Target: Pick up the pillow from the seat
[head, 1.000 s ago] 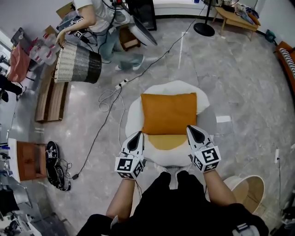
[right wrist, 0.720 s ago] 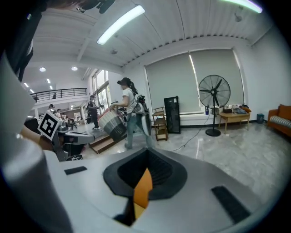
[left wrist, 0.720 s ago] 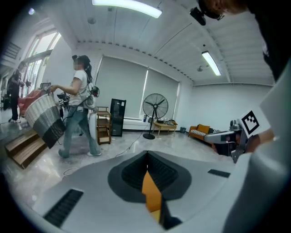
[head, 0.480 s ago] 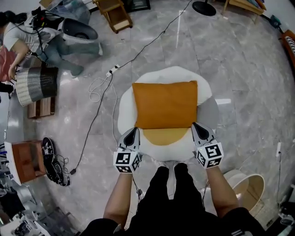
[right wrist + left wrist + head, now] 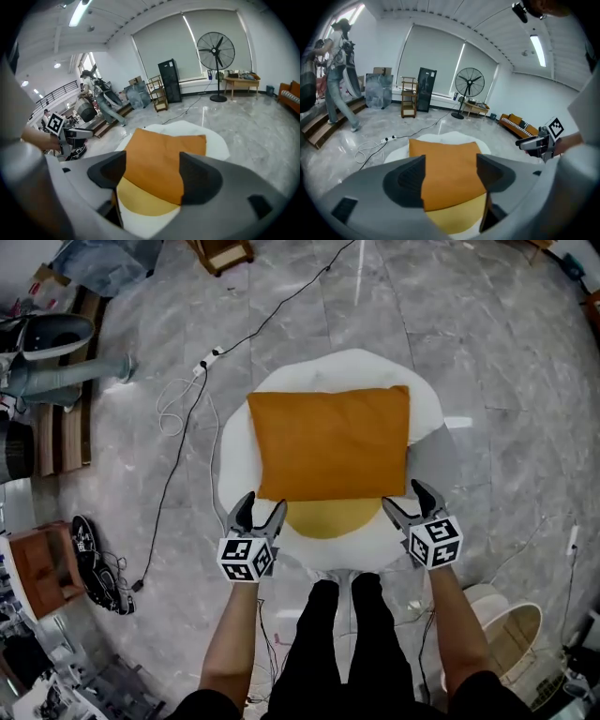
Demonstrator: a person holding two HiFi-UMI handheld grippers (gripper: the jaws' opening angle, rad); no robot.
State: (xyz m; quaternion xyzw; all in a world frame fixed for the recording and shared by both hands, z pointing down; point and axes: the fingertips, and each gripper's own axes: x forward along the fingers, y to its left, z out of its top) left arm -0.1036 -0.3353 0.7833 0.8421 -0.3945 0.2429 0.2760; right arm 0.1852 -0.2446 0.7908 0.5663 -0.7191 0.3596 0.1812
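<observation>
An orange pillow (image 5: 330,442) lies flat on a round white seat (image 5: 424,409), over a yellow seat pad (image 5: 330,517). My left gripper (image 5: 262,505) hovers at the pillow's near left corner and its jaws are opening; nothing is pressed between them. At the near right corner my right gripper (image 5: 405,497) is opening too, and it holds nothing. In the left gripper view the pillow (image 5: 450,154) shows beyond the spread jaws of the left gripper (image 5: 450,171). The right gripper view shows the pillow (image 5: 161,157) the same way past the right gripper (image 5: 152,176).
A power strip with a looped cable (image 5: 202,367) trails over the marble floor left of the seat. Shoes (image 5: 89,545) lie at the left and a white bin (image 5: 511,634) stands at the lower right. A person's legs (image 5: 56,381) and wooden steps (image 5: 66,427) are at the far left. A standing fan (image 5: 215,49) is farther back.
Both grippers went from shut to open and now sit at the pillow's near corners. The seat and pillow have come closer in the head view. The person at the back has slid toward the left edge.
</observation>
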